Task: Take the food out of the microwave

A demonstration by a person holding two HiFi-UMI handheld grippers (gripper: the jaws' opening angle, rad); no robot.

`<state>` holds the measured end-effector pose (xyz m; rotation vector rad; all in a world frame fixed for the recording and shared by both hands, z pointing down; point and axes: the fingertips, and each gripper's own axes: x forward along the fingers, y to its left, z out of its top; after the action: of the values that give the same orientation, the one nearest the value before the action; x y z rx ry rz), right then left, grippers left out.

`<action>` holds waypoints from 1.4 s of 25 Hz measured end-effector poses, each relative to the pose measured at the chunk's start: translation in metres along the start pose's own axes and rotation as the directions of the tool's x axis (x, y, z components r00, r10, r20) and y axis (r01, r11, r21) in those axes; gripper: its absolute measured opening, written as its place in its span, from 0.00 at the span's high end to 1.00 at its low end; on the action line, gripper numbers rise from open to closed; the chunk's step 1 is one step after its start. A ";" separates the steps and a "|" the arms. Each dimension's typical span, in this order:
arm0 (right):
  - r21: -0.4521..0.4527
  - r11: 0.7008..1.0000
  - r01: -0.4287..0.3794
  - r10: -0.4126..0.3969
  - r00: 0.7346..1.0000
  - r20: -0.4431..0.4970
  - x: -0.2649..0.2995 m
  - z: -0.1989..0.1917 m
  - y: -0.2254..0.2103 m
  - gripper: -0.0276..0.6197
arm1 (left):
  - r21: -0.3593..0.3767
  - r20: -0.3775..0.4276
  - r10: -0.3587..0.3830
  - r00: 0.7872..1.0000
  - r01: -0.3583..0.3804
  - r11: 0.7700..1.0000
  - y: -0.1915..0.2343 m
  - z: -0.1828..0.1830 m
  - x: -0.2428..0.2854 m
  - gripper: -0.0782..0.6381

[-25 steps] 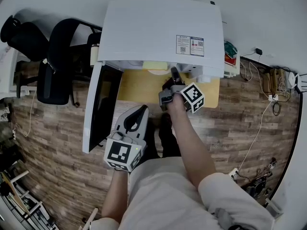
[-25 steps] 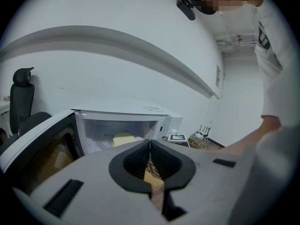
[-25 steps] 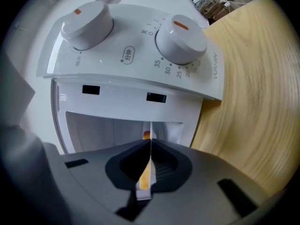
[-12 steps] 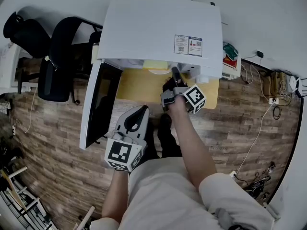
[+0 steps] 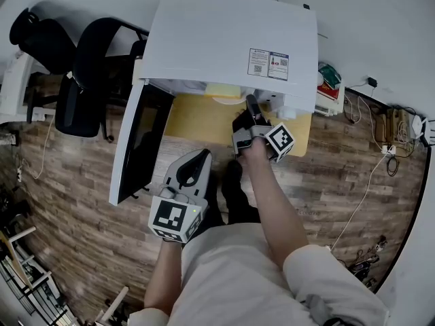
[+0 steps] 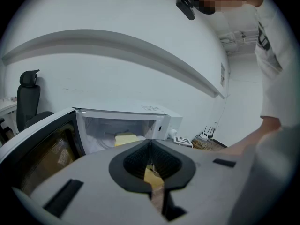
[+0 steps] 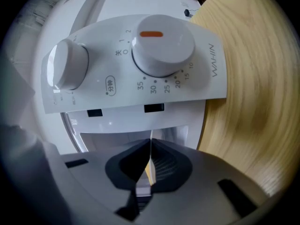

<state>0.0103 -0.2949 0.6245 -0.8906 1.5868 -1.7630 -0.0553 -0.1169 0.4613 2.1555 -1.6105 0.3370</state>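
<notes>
A white microwave (image 5: 224,39) stands on a light wooden table (image 5: 197,122), its door (image 5: 139,145) swung open to the left. Inside lies pale yellow food (image 5: 221,91), which the left gripper view also shows as the food (image 6: 124,138) in the lit cavity. My right gripper (image 5: 250,103) is shut and empty, its tips close to the control panel, right of the opening. In the right gripper view the right gripper (image 7: 151,143) sits just below the timer knob (image 7: 161,43) and a second knob (image 7: 68,64). My left gripper (image 5: 202,156) is shut, empty, held back near my body.
Two black office chairs (image 5: 88,80) stand left of the microwave, beside the open door. Boxes (image 5: 329,83) lie right of it, and cables with plugs (image 5: 387,124) run over the wood-pattern floor at the right. The table edge (image 7: 253,93) shows beside the panel.
My right gripper has crept slightly closer to the control panel. The left gripper has stayed where it was, and the door stands as open as before.
</notes>
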 end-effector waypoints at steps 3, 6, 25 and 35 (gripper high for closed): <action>0.004 1.000 0.014 -0.014 1.000 -0.001 -0.003 0.001 -0.003 0.94 | -0.003 -0.008 0.002 1.000 -0.002 1.000 -0.001 -0.002 0.000 0.88; -0.004 1.000 0.021 -0.021 1.000 -0.003 -0.004 0.005 -0.006 0.94 | -0.003 -0.015 0.000 1.000 0.000 1.000 -0.002 -0.002 0.003 0.88; -0.083 0.990 0.112 -0.110 0.993 0.032 -0.001 0.008 -0.027 0.93 | -0.012 -0.014 0.002 1.000 -0.002 1.000 0.007 -0.004 0.003 0.88; -0.090 0.988 0.128 -0.128 0.992 0.006 0.000 0.002 -0.031 0.85 | -0.016 -0.016 0.003 1.000 -0.003 1.000 0.006 -0.007 0.000 0.88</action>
<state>0.0121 -0.2933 0.6551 -1.0570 1.6532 -1.7891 -0.0601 -0.1153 0.4683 2.1335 -1.6025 0.3396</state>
